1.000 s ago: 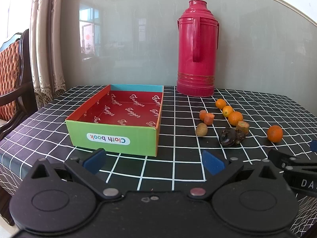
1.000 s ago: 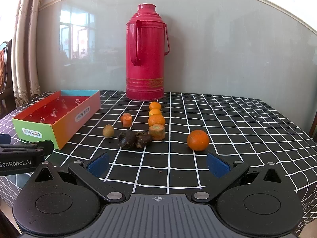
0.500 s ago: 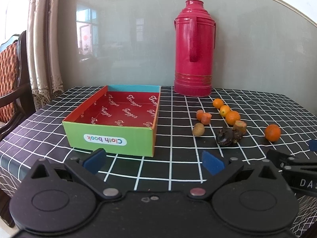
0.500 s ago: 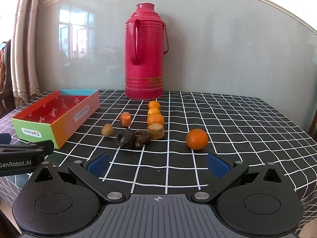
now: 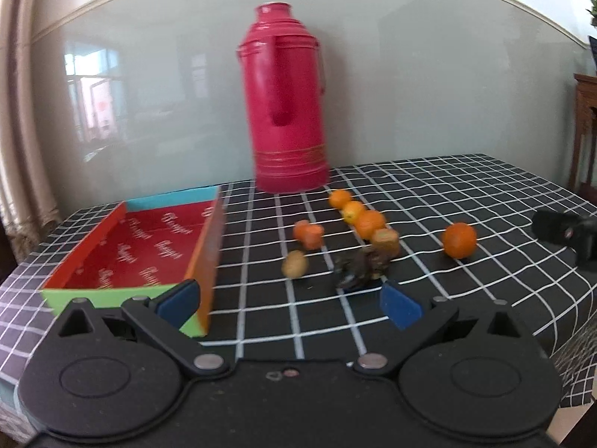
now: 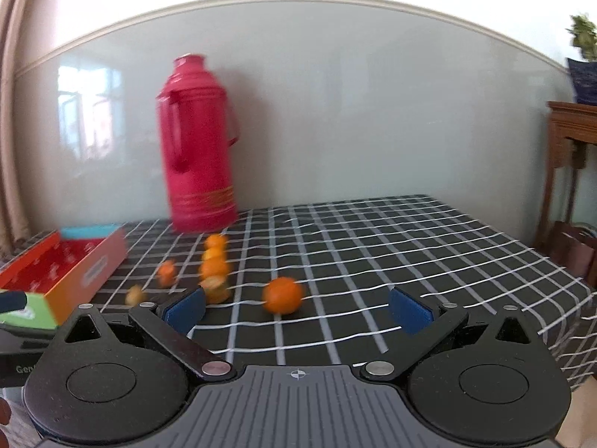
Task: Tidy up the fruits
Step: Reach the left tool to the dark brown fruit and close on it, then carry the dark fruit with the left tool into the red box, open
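Only bare red lining inside the open box (image 5: pixel 149 250), fruits (image 5: pixel 367 222) alongside.

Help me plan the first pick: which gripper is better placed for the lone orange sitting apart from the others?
Right, probably. The right gripper is open with the lone orange almost centred ahead; from the left gripper it lies far right.

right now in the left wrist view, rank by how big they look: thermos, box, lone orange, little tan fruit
1. red thermos and open box: comparable, box is nearer, unsure
2. lone orange
3. tan fruit
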{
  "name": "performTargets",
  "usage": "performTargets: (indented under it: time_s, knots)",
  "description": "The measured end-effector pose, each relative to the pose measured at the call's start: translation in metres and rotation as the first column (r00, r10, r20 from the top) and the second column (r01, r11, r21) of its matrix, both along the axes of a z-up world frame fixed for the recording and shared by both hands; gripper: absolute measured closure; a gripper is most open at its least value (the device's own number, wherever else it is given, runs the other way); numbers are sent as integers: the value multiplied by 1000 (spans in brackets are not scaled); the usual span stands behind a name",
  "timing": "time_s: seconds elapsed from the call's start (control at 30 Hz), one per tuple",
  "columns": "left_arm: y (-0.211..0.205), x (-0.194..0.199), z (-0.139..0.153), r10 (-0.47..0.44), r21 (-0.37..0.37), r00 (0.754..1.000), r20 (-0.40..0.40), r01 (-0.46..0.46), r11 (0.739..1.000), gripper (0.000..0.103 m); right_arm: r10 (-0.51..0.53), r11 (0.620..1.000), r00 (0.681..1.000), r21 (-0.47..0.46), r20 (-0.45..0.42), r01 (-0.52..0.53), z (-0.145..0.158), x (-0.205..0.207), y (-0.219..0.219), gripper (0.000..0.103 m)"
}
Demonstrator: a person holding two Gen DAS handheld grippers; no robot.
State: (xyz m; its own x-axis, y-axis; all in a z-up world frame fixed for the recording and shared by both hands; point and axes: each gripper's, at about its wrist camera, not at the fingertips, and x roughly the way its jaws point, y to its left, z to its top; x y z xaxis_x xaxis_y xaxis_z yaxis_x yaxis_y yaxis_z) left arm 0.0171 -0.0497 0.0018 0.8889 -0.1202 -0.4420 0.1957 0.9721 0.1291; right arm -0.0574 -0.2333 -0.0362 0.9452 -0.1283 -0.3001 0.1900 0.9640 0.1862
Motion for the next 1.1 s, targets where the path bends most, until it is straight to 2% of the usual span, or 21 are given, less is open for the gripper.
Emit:
performTargets:
  time_s: [0.03,0.1,0.2,0.4,0.5,0.73,0.8,0.93,1.0,1.1]
  knots:
    - [-4,5,-1,-22,3,1000,-5,22,1000,11,-10,1000,1000,13,3,10,1,-1,-5,0]
    - [-12,15,-4,-69,15,997,-26,70,997,24,-32,998,999,48,9,31,1,-3,-17,0]
    - [-23,31,-11,-118,23,991,-66,120,993,32,-58,994,998,94,20,56,2,-6,-29,0]
    - [-36,54,-22,-159,23,983,-96,162,987,41,-91,988,995,131,40,86,6,-9,-38,0]
    - [-39,65,-27,-167,23,978,-123,171,985,55,-93,987,994,135,49,86,7,-9,-38,0]
    - [-42,83,-40,-154,17,973,-169,159,987,60,-87,986,994,150,64,76,8,-9,-40,0]
    - [-42,85,-42,-154,16,971,-181,160,987,65,-87,986,994,145,62,77,8,-8,-39,0]
    - [-41,87,-42,-155,-12,972,-175,155,988,70,-85,988,995,130,48,78,6,-6,-38,0]
    - [-41,87,-43,-157,-22,973,-171,155,988,78,-86,988,995,133,42,80,6,-5,-39,0]
    - [-43,86,-44,-157,-13,974,-163,157,988,79,-92,985,995,149,39,85,5,-5,-41,0]
